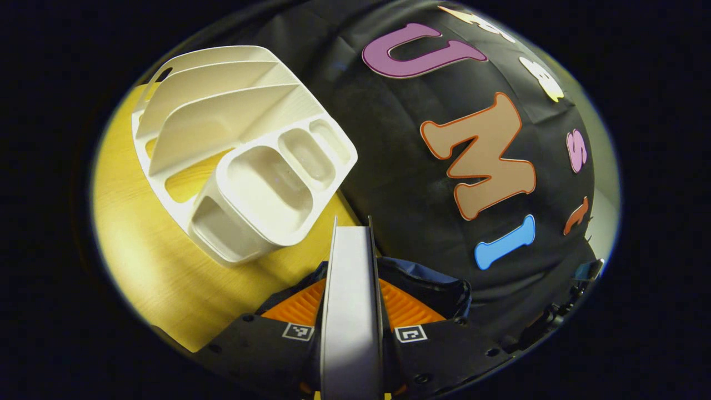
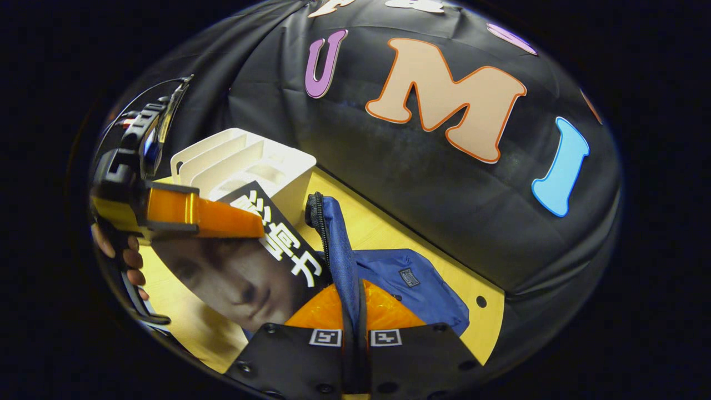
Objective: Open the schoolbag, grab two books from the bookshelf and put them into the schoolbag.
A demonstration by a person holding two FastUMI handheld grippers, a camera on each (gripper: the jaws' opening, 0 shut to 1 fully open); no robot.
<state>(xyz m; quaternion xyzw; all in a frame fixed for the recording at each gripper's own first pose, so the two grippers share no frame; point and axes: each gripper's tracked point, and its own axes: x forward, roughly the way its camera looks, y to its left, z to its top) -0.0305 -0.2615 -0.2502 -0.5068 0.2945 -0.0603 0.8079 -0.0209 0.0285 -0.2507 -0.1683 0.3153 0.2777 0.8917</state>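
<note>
My left gripper (image 1: 351,300) is shut on a thin book (image 1: 350,278), seen edge-on and upright between its fingers. Just beyond the book lies the dark blue schoolbag (image 1: 427,280). The white bookshelf (image 1: 244,150) stands to the upper left on the wooden table, and its visible slots hold nothing. In the right gripper view, my right gripper (image 2: 354,305) is shut on the schoolbag's zippered edge (image 2: 336,250) and holds it up. To its left, the left gripper (image 2: 222,219) holds the book (image 2: 239,272), whose cover shows a face, at the bag's mouth. The bookshelf (image 2: 244,161) stands behind.
The wooden table (image 1: 144,266) runs up to the black cloth wall close behind the bag and shelf. A hand (image 2: 119,250) grips the left gripper's handle at the left of the right gripper view. The rest of the bag (image 2: 411,283) lies flat on the table (image 2: 389,222).
</note>
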